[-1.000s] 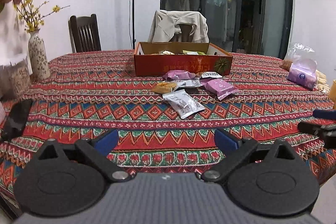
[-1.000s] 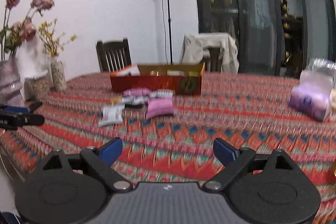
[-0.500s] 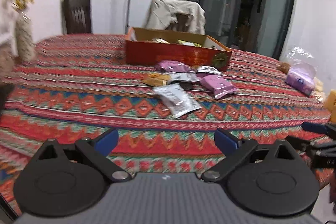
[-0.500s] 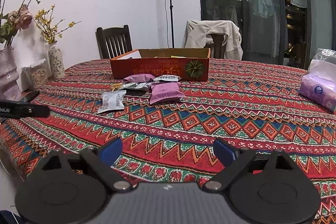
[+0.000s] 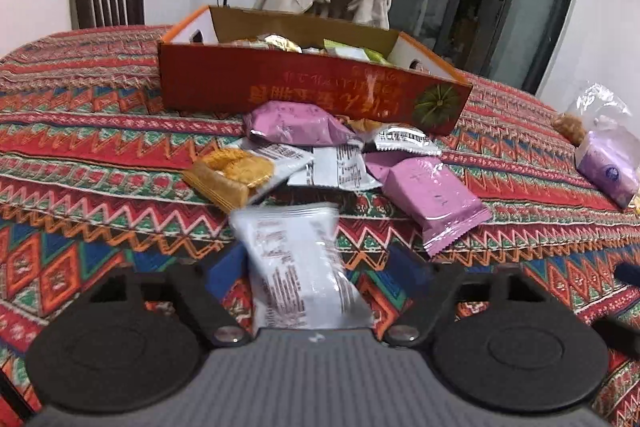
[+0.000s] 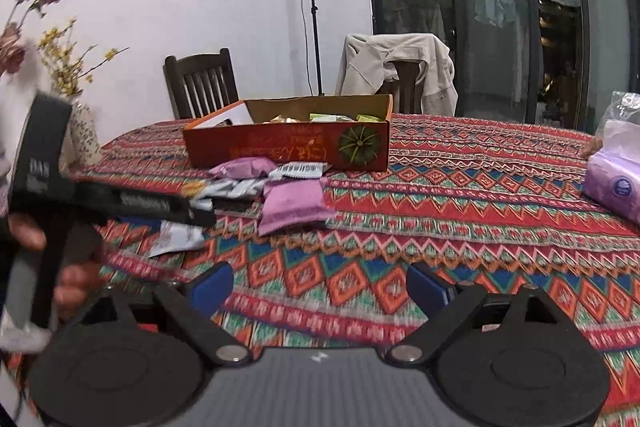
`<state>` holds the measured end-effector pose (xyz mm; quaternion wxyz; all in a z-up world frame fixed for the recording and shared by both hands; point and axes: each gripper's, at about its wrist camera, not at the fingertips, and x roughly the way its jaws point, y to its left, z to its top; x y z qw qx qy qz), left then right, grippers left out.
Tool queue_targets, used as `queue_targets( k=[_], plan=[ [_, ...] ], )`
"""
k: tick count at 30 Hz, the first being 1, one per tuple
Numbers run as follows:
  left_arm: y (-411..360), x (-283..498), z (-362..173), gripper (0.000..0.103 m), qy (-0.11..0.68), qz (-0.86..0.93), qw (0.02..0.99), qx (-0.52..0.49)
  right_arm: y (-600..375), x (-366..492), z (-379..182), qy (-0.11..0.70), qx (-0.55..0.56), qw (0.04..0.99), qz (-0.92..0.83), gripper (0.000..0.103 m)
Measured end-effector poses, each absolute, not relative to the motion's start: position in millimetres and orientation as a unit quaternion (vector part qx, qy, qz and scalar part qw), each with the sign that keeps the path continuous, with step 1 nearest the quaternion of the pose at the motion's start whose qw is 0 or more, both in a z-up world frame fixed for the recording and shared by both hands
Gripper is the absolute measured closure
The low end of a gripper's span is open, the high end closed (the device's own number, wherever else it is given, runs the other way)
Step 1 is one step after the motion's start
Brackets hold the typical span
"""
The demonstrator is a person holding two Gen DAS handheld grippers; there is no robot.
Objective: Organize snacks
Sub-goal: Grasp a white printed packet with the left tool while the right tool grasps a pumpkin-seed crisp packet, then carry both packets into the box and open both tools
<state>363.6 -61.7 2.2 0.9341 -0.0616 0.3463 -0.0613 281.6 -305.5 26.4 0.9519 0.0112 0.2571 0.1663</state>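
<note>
Left claw [image 5: 308, 263] released, straddling white snack packet [image 5: 296, 267] on worktop [image 5: 100, 131] | right claw [image 6: 320, 283] released, empty | some snacks in red box [image 5: 312, 91] | several loose packets [image 5: 320, 151] left to tidy, judging early stage

The left wrist camera is looking low and close across the patterned tablecloth [image 5: 100, 131] at scattered snack packets [image 5: 296, 279] before the red box [image 5: 304, 87]. The right wrist camera is viewing from farther back, facing the same red box [image 6: 288, 147] and packets [image 6: 292, 203].
</note>
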Motion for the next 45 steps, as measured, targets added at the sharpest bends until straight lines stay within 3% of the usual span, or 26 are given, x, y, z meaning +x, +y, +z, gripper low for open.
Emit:
queue_targets(
  k=[1, 2, 11, 16, 18, 19, 20, 31, 45],
  plan=[
    [-62.3, 363.9, 1.9, 0.052, 0.345, -0.066, 0.935, -0.054, -304.5, 290.9, 27.9, 0.258, 0.016, 0.951, 0.167, 0.01],
    [-61.9, 363.0, 2.0, 0.057, 0.343, -0.071, 0.935, -0.049, -303.2, 301.0, 29.6, 0.259, 0.021, 0.951, 0.169, 0.01],
    [-33.7, 340.1, 8.7, 0.062, 0.338, -0.066, 0.937, -0.065, -249.3, 438.0, 29.6, 0.296, 0.052, 0.933, 0.196, 0.015],
    [-14.7, 326.2, 19.1, 0.062, 0.321, -0.039, 0.944, -0.065, -215.5, 496.0, 18.0, 0.321, 0.049, 0.928, 0.181, 0.034],
    [-11.1, 323.6, 21.3, 0.062, 0.32, -0.033, 0.945, -0.065, -207.4, 508.8, 10.9, 0.331, 0.044, 0.926, 0.177, 0.046],
    [-11.2, 321.6, 22.7, 0.062, 0.319, -0.033, 0.945, -0.065, -204.1, 513.8, 6.6, 0.335, 0.04, 0.925, 0.171, 0.058],
    [-10.9, 320.4, 23.8, 0.062, 0.319, -0.035, 0.945, -0.065, -202.8, 517.1, 2.1, 0.341, 0.041, 0.924, 0.166, 0.061],
    [-23.5, 285.9, 48.3, 0.062, 0.291, -0.059, 0.953, -0.064, -251.2, 435.5, 41.7, 0.267, 0.053, 0.946, 0.174, 0.063],
    [-77.6, 256.1, 46.3, 0.062, 0.318, -0.104, 0.941, -0.043, -300.5, 287.1, 13.6, 0.315, 0.062, 0.926, 0.198, 0.063]
  ],
)
